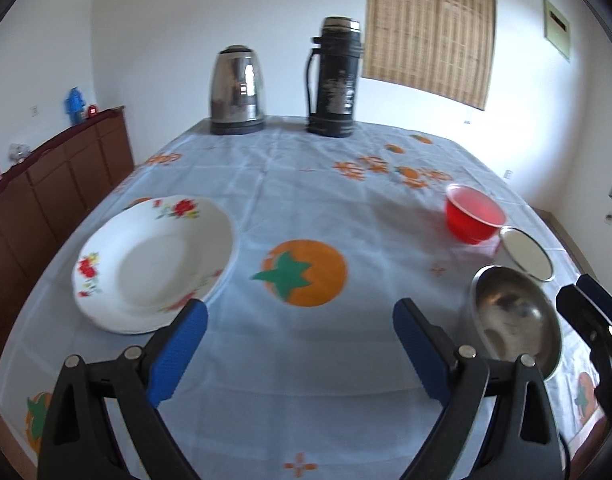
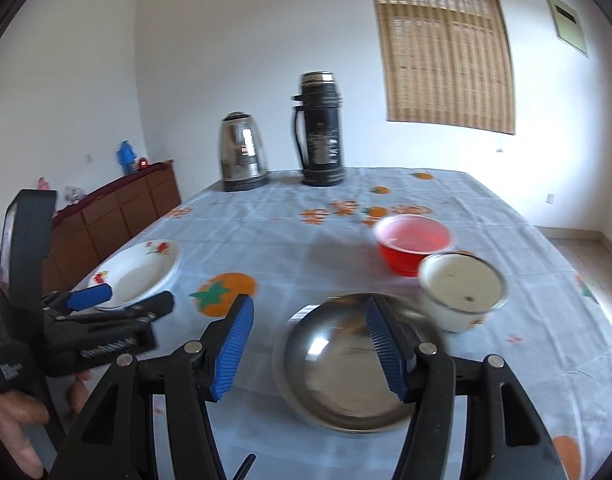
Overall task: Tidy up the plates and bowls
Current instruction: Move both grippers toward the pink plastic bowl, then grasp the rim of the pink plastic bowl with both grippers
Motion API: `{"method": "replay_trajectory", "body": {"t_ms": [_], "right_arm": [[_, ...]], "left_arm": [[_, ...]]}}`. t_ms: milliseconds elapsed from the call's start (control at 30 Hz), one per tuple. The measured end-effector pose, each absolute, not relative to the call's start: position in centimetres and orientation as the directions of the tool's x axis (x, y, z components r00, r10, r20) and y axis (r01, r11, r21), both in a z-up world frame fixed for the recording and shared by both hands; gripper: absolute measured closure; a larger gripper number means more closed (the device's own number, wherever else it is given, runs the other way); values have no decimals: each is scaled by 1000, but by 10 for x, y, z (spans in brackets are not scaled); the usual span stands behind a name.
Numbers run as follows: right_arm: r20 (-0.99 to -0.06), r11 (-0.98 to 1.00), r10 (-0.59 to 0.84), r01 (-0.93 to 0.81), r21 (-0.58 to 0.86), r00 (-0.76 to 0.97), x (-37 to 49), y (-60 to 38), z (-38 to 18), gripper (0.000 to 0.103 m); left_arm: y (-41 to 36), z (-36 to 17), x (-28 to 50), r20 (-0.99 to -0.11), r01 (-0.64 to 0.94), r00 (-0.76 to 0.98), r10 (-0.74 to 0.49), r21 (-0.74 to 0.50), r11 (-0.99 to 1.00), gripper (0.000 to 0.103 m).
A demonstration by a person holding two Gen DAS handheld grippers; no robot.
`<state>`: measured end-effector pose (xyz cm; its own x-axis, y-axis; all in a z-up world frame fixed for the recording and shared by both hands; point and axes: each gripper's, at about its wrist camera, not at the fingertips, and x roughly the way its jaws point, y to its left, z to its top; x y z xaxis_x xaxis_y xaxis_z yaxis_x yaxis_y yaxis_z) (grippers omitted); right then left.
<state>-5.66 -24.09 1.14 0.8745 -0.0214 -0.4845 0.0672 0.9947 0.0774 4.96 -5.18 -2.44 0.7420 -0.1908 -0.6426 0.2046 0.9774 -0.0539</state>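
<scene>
A white floral plate [image 1: 153, 264] lies on the left of the table; it also shows in the right wrist view [image 2: 139, 274]. A steel bowl [image 1: 514, 320] [image 2: 346, 364] sits near the front right, with a white enamel bowl [image 1: 526, 254] [image 2: 462, 290] and a red bowl [image 1: 474, 214] [image 2: 414, 242] behind it. My left gripper [image 1: 299, 320] is open and empty, above the tablecloth just right of the plate. My right gripper [image 2: 308, 322] is open and empty; its right finger [image 2: 386, 348] hangs over the steel bowl.
A steel kettle [image 1: 237, 90] and a black thermos [image 1: 334, 78] stand at the table's far edge. A brown sideboard [image 1: 53, 184] runs along the left wall. The tablecloth [image 1: 306, 184] is pale blue with orange fruit prints.
</scene>
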Motion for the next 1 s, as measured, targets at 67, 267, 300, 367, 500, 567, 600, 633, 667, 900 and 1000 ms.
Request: {"method": "replay_trajectory", "body": {"t_ms": [67,267,300,367,500,567,600,633,667,900,1000], "right_arm": [[-494,992,-41,94,83,868,-59,-259,12,42],[-529,985,-60,135,105,847,-52,-312,17,42],[-534,983,-55,139,119,844,-48,-323,20,42],[-549,982,-53,145,126,834,-36,-341,24,42],[-579,980,-55,155,125,814,-7,-369,30,42],[-601,978,-42,156,139,798,12,-385,31,42],[-609,975,-39,163,149,792,22,-393,31,43],[-617,973,-34,168,161,786,31,-400,30,43],[-628,969,-20,170,178,778,42,-409,28,43],[-711,956,64,161,245,700,103,-443,10,54],[-731,950,95,158,269,676,120,-453,5,54]], "left_arm": [[-61,-24,51,-645,222,736,-203,-53,974,8],[-85,-12,74,-652,289,706,-279,-95,953,9],[-88,-10,78,-652,294,702,-285,-99,951,9],[-99,-2,94,-653,310,694,-303,-109,945,11],[-122,7,123,-659,336,682,-316,-101,936,15],[-138,10,140,-664,358,671,-329,-98,928,15],[-143,11,145,-666,365,668,-332,-95,926,15],[-151,11,153,-671,375,660,-336,-93,922,18],[-162,9,164,-684,387,646,-337,-87,918,23],[-206,-9,215,-761,469,523,-384,-118,875,37],[-224,-15,227,-778,497,498,-383,-106,861,37]]}}
